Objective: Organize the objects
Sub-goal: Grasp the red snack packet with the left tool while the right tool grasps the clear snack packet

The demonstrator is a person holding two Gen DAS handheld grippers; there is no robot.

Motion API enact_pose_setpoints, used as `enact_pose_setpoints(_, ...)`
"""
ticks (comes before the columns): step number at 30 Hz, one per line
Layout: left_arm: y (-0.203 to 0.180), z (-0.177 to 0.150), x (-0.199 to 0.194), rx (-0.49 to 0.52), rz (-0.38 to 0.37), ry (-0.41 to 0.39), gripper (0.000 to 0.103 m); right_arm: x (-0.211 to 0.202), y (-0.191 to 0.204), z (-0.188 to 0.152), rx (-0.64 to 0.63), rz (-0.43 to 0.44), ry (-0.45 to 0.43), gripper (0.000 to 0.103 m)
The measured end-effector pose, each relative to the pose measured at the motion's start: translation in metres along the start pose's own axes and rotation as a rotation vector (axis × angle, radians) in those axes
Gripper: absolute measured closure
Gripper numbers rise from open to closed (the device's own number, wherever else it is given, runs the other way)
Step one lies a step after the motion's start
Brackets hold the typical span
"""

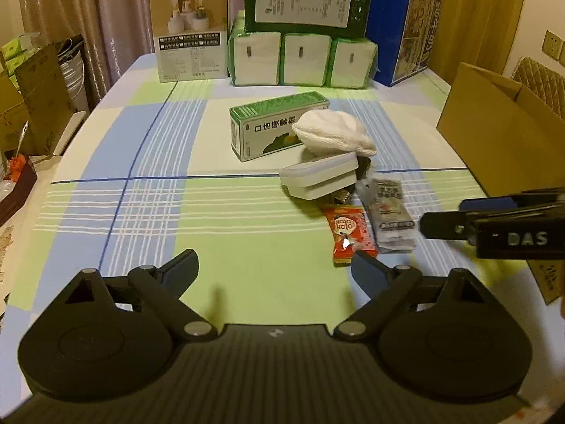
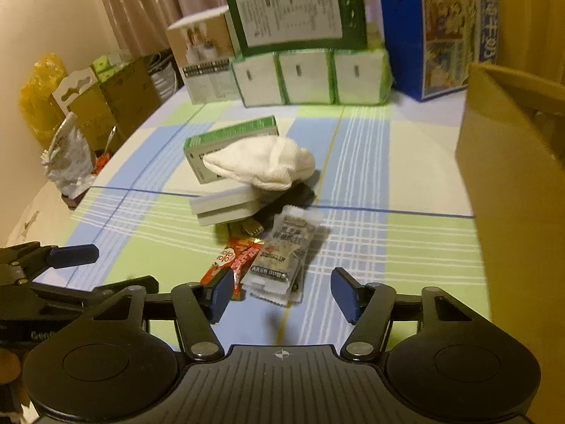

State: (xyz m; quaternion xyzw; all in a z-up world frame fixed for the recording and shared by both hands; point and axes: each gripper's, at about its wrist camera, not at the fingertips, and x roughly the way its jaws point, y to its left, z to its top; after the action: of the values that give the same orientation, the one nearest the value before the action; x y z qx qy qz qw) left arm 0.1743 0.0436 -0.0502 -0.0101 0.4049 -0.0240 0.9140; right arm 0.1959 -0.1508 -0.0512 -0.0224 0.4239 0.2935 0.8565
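Both tools spread wide and empty above a checked desk [image 1: 148, 162]: the left tool [image 1: 273, 270] hangs near a red snack packet [image 1: 349, 233], the right tool [image 2: 282, 295] just short of a grey sachet [image 2: 282, 258]. Beyond lie a white lidded box [image 1: 319, 176], a white cloth [image 1: 333, 132] and a green carton [image 1: 272, 123]; a cardboard box [image 1: 501, 127] stands at the right edge.

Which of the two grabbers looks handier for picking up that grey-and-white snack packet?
Probably the right gripper: its open fingers point at the flat grey-and-white foil snack packet lying just ahead. The left gripper, also open, faces bare checked tablecloth, with the packet off to its right.
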Motion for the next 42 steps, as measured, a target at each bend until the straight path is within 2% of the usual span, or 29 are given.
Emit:
enact_pose_setpoints(2,0.000,-0.001,0.008,0.003,-0.005,0.007,0.021,0.012,-0.001,0.001,0.009,0.007,0.014,0.046)
enact_pose_setpoints(12,-0.001,-0.007,0.020,0.011,-0.032,-0.008,0.022,0.050,-0.005,0.002,0.013,-0.007,0.051,0.051)
enact_pose_setpoints(19,-0.014,-0.001,0.025,0.038,-0.100,-0.014,0.022,0.033,-0.024,0.002,0.003,-0.063,0.050,0.074)
enact_pose_setpoints(23,-0.025,0.004,0.036,0.041,-0.120,-0.015,0.022,0.020,-0.040,-0.001,0.007,-0.099,0.038,0.075)
enact_pose_setpoints(27,-0.039,0.009,0.050,0.066,-0.128,-0.012,0.023,0.014,-0.052,-0.001,0.066,-0.074,0.009,0.074)
enact_pose_setpoints(29,-0.044,0.010,0.058,0.094,-0.115,-0.006,0.033,0.013,-0.052,0.000,0.061,-0.066,-0.008,0.069)
enact_pose_setpoints(30,-0.045,0.010,0.061,0.102,-0.113,-0.002,0.036,0.015,-0.051,0.002,0.052,-0.062,-0.014,0.060)
enact_pose_setpoints(31,-0.046,0.010,0.064,0.108,-0.110,0.004,0.045,0.016,-0.049,0.003,0.040,-0.060,-0.019,0.052)
enact_pose_setpoints(32,-0.046,0.010,0.066,0.111,-0.105,0.007,0.055,0.018,-0.047,0.004,0.025,-0.063,-0.020,0.050)
enact_pose_setpoints(35,-0.043,0.008,0.064,0.119,-0.082,-0.007,0.072,0.026,-0.041,0.006,-0.020,-0.056,-0.014,0.050)
enact_pose_setpoints(42,-0.033,0.003,0.061,0.109,-0.067,-0.023,0.073,0.054,-0.026,0.007,-0.188,-0.083,0.017,0.050)
